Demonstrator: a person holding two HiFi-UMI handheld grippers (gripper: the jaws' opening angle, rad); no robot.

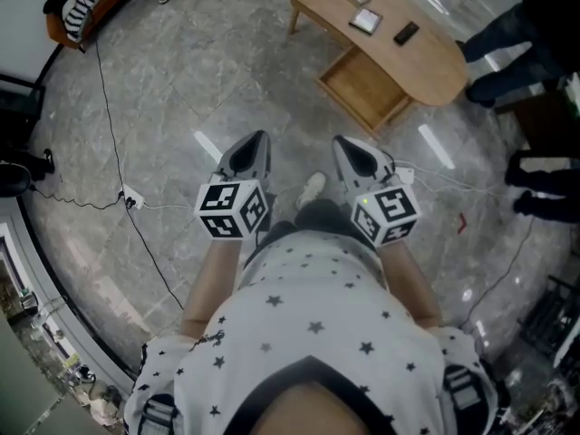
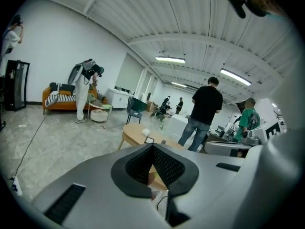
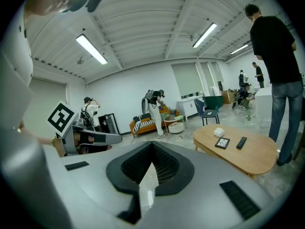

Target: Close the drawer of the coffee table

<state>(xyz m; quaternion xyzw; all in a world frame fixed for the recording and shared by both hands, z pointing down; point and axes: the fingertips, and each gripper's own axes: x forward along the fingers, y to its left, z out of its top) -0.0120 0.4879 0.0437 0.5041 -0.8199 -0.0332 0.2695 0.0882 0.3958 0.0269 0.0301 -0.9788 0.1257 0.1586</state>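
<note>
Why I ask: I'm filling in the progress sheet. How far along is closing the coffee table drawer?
Done: nothing yet. The drawer stands pulled out from under the coffee table.
In hand: the left gripper and right gripper have their jaws shut and empty, with open floor between them and the table.
Left: get to the drawer and push its front in until it is flush.

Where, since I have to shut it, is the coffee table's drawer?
In the head view, upper right: the drawer stands pulled out from under the coffee table, on its near side, ahead of the right gripper.
</note>
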